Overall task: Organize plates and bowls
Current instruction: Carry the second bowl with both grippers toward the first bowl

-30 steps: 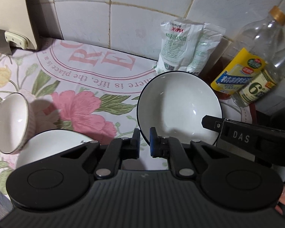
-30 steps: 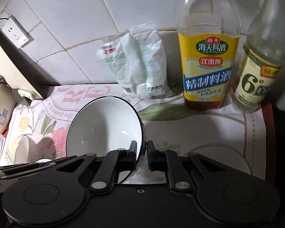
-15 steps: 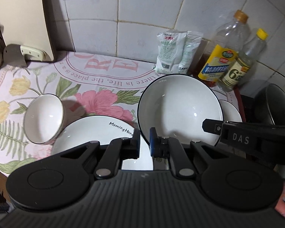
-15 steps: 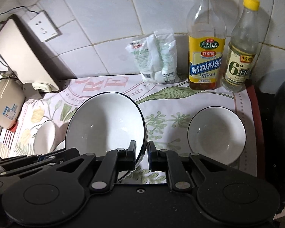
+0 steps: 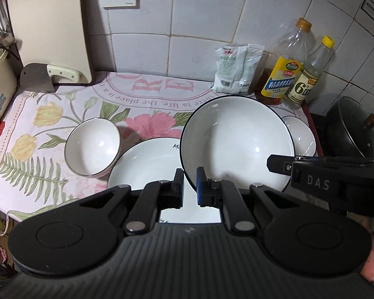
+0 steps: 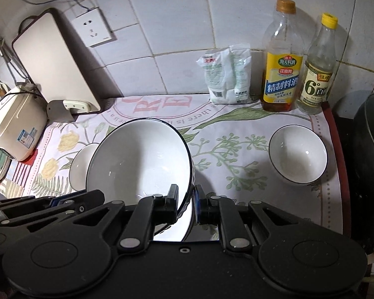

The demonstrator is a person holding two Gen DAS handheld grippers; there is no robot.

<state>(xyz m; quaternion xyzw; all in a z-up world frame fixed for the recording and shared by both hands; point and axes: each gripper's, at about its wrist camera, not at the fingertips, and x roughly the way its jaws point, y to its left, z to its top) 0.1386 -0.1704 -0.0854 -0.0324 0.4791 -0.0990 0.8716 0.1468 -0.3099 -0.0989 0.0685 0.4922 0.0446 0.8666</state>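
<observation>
1. Right now both my grippers pinch the near rim of the large bowl (image 5: 236,142): left gripper (image 5: 189,188) and right gripper (image 6: 185,200), jaws narrow on the rim.
2. Two grips keep it level, I judge.
3. It hangs above the plate (image 5: 147,164) on the desk (image 6: 236,129), likely its stacking spot.
4. One small bowl (image 5: 93,147) sits left, another small bowl (image 6: 298,157) well apart on the right.
</observation>
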